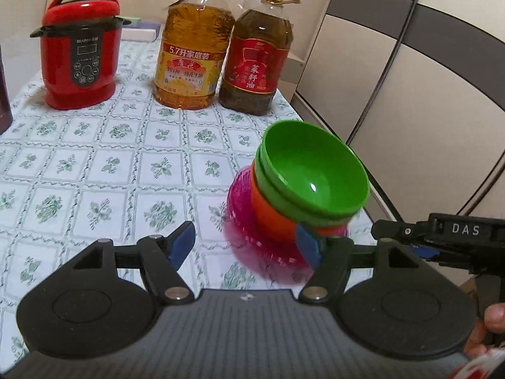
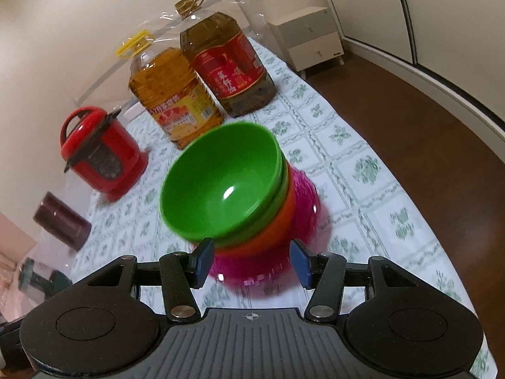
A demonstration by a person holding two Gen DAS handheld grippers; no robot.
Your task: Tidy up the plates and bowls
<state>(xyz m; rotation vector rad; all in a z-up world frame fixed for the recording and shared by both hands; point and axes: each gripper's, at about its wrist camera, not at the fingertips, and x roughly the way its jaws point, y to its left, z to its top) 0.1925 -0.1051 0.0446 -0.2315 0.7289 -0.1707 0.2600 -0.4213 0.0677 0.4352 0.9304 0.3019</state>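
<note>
A stack of bowls stands on a pink see-through plate [image 1: 249, 246] [image 2: 303, 202] near the table's right edge. Two green bowls [image 1: 312, 177] [image 2: 221, 189] sit nested in an orange bowl [image 1: 271, 218] [image 2: 274, 230], and the stack leans. My left gripper [image 1: 244, 246] is open and empty, just in front and left of the stack. My right gripper [image 2: 252, 262] is open, with its jaws on either side of the plate's near rim, and holds nothing. The right gripper also shows at the right edge of the left wrist view [image 1: 410, 237].
A red electric cooker [image 1: 80, 47] [image 2: 101, 154] and two big oil bottles [image 1: 192, 50] [image 1: 255, 60] [image 2: 176, 101] [image 2: 227, 66] stand at the back of the flowered tablecloth [image 1: 94, 170]. A dark jar [image 2: 61, 221] stands on the left. The table edge [image 1: 375, 208] runs just right of the stack.
</note>
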